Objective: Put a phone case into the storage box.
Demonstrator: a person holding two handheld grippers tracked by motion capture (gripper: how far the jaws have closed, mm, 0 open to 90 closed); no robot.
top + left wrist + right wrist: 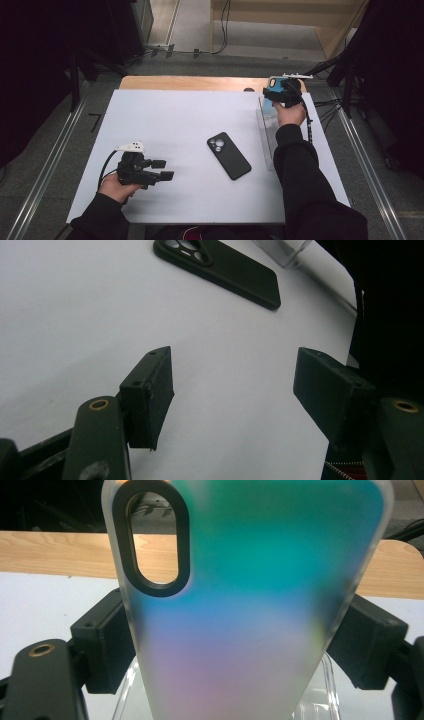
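Iridescent phone case (pixel 250 605) clamped edge-to-edge in right gripper (pixel 281 93), above clear stand (pixel 267 131). Left gripper (pixel 161 169) jaws wide, empty; black phone case (pixel 229 155) flat mid-table.

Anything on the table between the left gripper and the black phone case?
Nothing. In the high view, bare white table separates the left gripper from the black phone case; the left gripper view shows the same.

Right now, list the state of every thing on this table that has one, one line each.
Iridescent phone case: upright, clamped at its edges by the right hand-held gripper.
Black phone case: lying flat on the table, untouched.
Clear acrylic stand: on the table's right side, under the right arm.
Left hand-held gripper: open, empty.
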